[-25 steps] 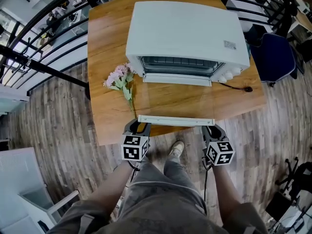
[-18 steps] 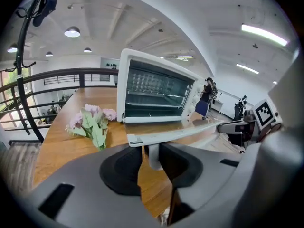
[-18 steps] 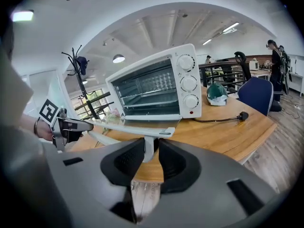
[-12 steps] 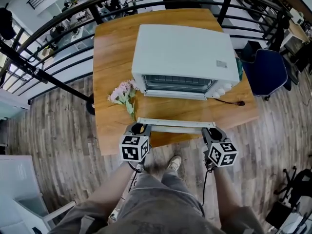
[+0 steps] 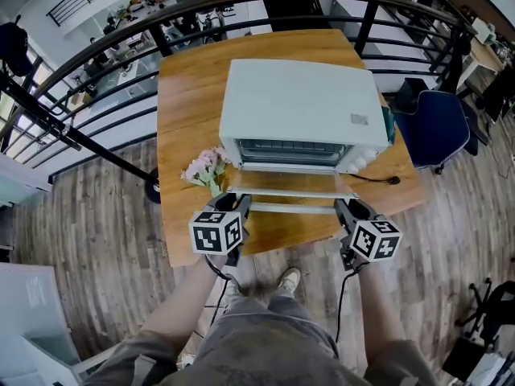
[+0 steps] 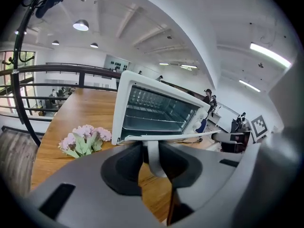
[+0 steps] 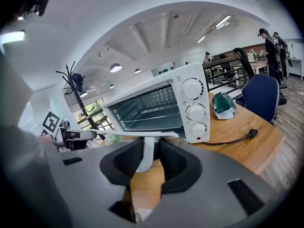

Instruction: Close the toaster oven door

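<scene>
A white toaster oven (image 5: 298, 107) stands on the wooden table (image 5: 189, 79) with its glass door (image 5: 290, 191) hanging open and part-way raised. The door's white handle bar (image 5: 291, 208) runs between my two grippers. My left gripper (image 5: 235, 205) holds the bar's left end, and the handle's post (image 6: 153, 158) sits between its dark pads; the jaws are opening slightly. At the bar's right end my right gripper (image 5: 346, 209) has the other post (image 7: 148, 158) between its pads, its jaws also easing open. The oven's rack shows inside the cavity (image 6: 156, 109).
Pink flowers (image 5: 205, 170) lie on the table left of the door. A black power cord (image 5: 378, 181) trails at the oven's right, with a green bag (image 7: 222, 104) behind it. A blue chair (image 5: 438, 127) and a black railing (image 5: 96, 47) surround the table.
The door has swung up from lying flat near the table's front edge toward the oven. Both grippers moved forward and up with the handle bar.
</scene>
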`<state>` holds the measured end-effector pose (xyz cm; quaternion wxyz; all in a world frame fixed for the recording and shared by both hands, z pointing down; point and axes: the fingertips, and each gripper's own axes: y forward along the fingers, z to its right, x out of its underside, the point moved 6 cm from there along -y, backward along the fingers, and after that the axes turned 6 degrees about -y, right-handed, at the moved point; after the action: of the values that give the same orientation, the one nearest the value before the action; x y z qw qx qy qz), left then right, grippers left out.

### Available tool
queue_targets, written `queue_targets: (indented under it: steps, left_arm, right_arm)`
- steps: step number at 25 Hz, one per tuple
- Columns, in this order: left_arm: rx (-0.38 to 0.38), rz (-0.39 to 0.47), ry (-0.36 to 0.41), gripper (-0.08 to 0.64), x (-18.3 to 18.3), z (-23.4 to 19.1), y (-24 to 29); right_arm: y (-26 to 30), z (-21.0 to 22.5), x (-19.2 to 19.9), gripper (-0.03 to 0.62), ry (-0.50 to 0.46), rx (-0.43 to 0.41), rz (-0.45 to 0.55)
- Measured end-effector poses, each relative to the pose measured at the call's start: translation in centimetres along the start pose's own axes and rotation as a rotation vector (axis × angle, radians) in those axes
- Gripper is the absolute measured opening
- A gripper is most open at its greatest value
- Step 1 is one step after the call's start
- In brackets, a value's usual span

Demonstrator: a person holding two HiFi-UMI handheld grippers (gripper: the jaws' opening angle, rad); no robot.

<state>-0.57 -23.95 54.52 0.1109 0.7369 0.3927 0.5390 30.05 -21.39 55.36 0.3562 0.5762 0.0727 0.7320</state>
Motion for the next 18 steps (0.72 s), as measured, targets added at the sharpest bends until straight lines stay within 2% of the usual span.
queue_targets:
  steps: [11, 18]
  left_arm:
    - [0.080, -0.112, -0.117, 0.125, -5.2, 0.3, 1.2]
    - [0.050, -0.208, -0.146, 0.127, -7.7, 0.4, 2.4]
  right_arm:
    - [1.2, 1.4, -4.8, 0.133, 0.164, -0.107, -0.037]
    - [2.2, 2.1, -7.2, 0.137, 0.222, -0.114, -0.095]
